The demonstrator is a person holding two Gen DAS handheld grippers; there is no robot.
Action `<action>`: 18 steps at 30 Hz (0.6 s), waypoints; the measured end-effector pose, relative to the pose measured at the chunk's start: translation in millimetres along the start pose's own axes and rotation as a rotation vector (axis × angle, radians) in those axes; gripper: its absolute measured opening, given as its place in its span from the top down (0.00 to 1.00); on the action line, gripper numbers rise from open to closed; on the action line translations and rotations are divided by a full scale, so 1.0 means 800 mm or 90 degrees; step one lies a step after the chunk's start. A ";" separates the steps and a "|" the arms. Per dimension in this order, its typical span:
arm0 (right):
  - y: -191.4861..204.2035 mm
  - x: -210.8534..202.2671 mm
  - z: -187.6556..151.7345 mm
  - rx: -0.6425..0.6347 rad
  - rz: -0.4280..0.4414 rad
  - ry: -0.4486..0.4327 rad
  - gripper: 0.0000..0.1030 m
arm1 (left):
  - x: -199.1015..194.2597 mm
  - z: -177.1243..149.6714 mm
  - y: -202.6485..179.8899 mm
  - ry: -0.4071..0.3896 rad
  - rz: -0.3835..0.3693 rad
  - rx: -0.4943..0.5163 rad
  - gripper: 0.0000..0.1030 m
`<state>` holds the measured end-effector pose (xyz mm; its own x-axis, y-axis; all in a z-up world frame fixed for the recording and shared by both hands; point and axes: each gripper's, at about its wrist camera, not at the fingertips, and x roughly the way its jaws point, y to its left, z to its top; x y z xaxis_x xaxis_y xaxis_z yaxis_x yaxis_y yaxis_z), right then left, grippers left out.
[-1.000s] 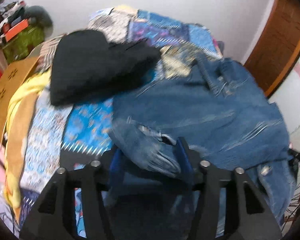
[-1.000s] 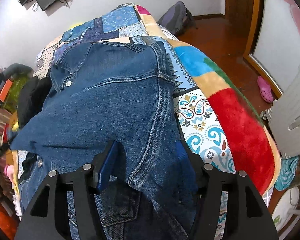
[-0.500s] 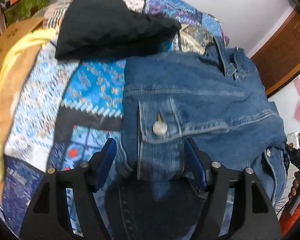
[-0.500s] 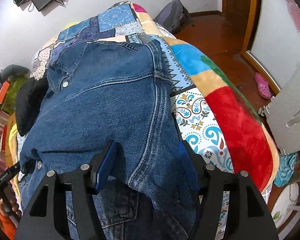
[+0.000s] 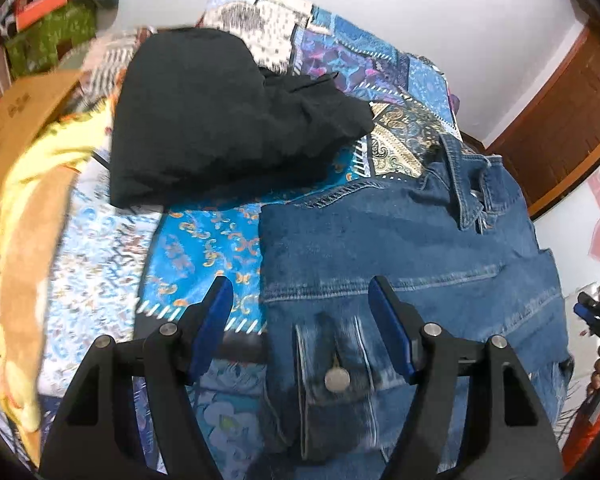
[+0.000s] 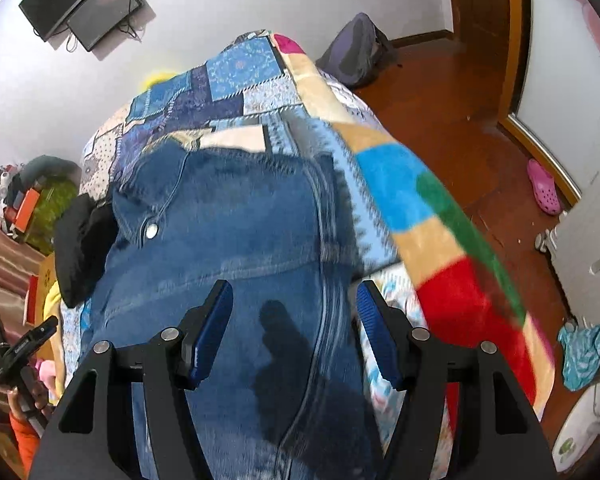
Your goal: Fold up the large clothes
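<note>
Denim jacket (image 5: 412,248): lies spread on the bed, on the patchwork quilt (image 5: 204,248); collar (image 5: 460,176) at the far end, a metal button (image 5: 337,380) on a flap at the near end. In the right wrist view the jacket (image 6: 228,240) fills the quilt's middle, with a second button (image 6: 152,232) near the collar.

Left gripper (image 5: 300,308): released, jaws wide apart, poised over the jacket's near left edge; nothing between the blue pads (image 5: 214,328).

Right gripper (image 6: 296,312): released, jaws wide apart, over the jacket's near end beside its right seam; grasps nothing.

Black garment (image 5: 220,120): heaped on the quilt, beyond and left of the jacket, just apart from it.

Yellow cloth (image 5: 40,184): at the bed's left edge.

Pink shoe (image 6: 544,188): on the wooden floor (image 6: 440,112).
</note>
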<state>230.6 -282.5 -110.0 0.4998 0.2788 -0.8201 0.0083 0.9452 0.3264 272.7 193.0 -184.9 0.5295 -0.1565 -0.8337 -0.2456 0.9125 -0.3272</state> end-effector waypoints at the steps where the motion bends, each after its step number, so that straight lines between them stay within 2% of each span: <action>1: -0.002 0.006 0.006 -0.002 0.003 0.005 0.41 | 0.012 0.005 0.006 0.015 -0.017 -0.015 0.33; 6: -0.020 0.047 0.026 0.019 0.023 0.061 0.41 | 0.070 0.015 0.033 0.092 -0.077 -0.072 0.33; 9: -0.033 0.079 0.033 0.047 0.081 0.108 0.41 | 0.102 0.013 0.048 0.128 -0.111 -0.112 0.33; 12: -0.042 0.097 0.037 0.076 0.122 0.121 0.41 | 0.130 0.008 0.063 0.162 -0.181 -0.162 0.33; 14: -0.039 0.100 0.044 0.069 0.138 0.120 0.41 | 0.140 0.009 0.069 0.167 -0.214 -0.187 0.33; 18: -0.034 0.119 0.054 0.076 0.173 0.129 0.41 | 0.146 0.018 0.071 0.162 -0.249 -0.205 0.33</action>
<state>315.6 -288.9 -177.0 0.3153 0.5562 -0.7689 0.0067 0.8089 0.5879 332.2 232.1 -294.5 0.4280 -0.5823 -0.6912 -0.3264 0.6136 -0.7190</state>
